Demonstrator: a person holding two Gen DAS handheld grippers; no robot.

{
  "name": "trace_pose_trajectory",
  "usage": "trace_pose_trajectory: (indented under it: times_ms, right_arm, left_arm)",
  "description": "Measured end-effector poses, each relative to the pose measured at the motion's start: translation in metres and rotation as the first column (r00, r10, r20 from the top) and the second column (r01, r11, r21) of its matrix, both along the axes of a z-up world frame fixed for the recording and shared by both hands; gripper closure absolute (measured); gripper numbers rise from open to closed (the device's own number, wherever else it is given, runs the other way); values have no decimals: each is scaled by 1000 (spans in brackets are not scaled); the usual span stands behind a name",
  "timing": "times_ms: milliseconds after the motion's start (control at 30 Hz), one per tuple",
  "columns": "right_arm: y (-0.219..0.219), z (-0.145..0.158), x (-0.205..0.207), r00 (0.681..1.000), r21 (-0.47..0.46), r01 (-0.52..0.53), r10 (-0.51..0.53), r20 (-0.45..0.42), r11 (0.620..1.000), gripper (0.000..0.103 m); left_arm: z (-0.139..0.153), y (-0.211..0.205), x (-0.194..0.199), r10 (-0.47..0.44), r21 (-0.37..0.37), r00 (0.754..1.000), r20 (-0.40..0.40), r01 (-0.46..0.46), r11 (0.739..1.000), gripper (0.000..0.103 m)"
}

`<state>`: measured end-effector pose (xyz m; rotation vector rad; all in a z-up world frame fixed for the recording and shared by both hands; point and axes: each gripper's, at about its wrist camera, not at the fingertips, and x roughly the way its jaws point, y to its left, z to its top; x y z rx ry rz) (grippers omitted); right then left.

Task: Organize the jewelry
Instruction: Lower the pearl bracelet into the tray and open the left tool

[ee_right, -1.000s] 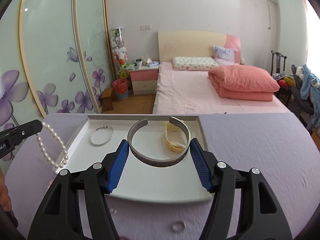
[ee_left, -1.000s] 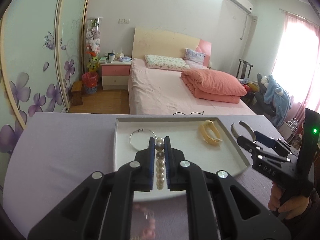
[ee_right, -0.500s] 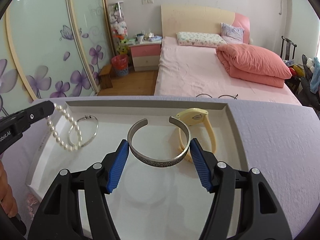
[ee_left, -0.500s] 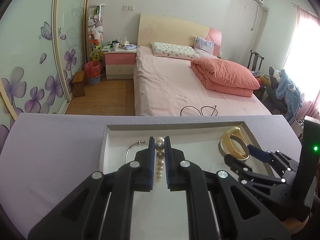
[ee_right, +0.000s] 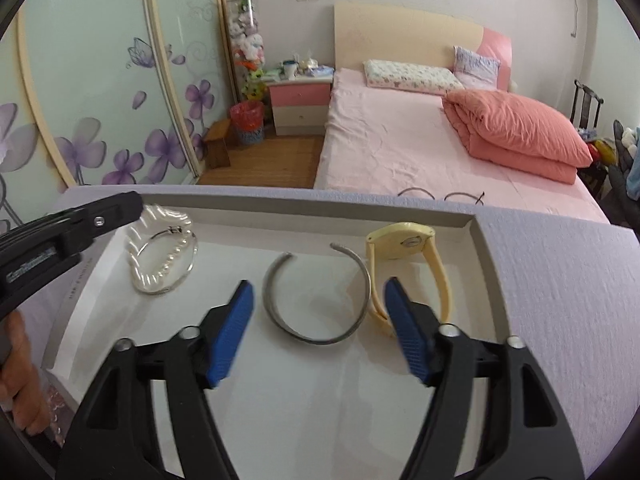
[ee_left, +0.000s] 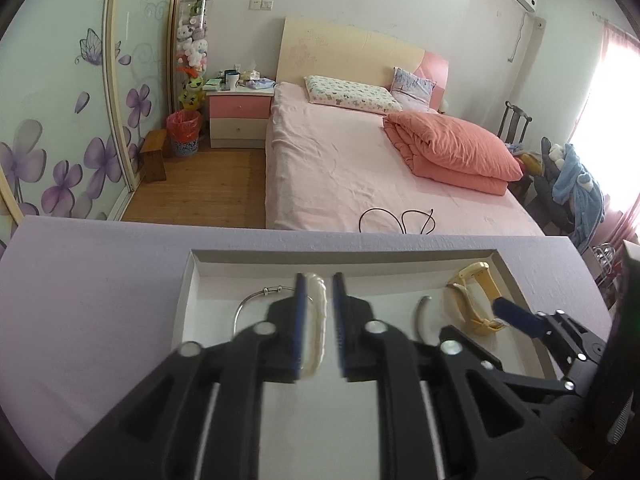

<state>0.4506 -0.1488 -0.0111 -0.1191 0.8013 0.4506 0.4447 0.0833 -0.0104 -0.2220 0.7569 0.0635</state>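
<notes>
Left gripper: I see jaws slightly apart, blurred white pearl bracelet between, over the white tray.
Right gripper: jaws wide apart, flanking the silver open cuff bangle lying in the tray.

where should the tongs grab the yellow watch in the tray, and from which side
Grip the yellow watch by its strap loop, coming from above with one finger inside the loop and one outside. It lies on its side in the white tray, strap arching open; the silver cuff crowds its left side.

Bare tray floor near; cuff and watch crowd ahead
</notes>
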Motion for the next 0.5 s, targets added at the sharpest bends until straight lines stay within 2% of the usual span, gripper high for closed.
trace_pose_trajectory:
  times_ms: [133, 233, 367, 500]
  right_arm:
    - [-11, 9, -7, 1000, 31, 2, -2, 5, 1000, 29]
    - [-23, 15, -18, 1000, 48, 10, -10, 17, 999, 29]
    - [-38, 28, -41, 999, 70, 14, -18, 49, 997, 29]
    - [-51, 43, -76, 996, 101, 8, -18, 92, 995, 29]
  left_arm:
    - [6, 10, -13, 28, -12, 1000, 7, -28, 1000, 72]
    - [14, 22, -30, 59, -13, 998, 22, -59, 998, 62]
    - [28, 37, -65, 89, 1, 995, 52, -89, 996, 51]
    - [40, 44, -118, 122, 36, 988, 99, -126, 991, 37]
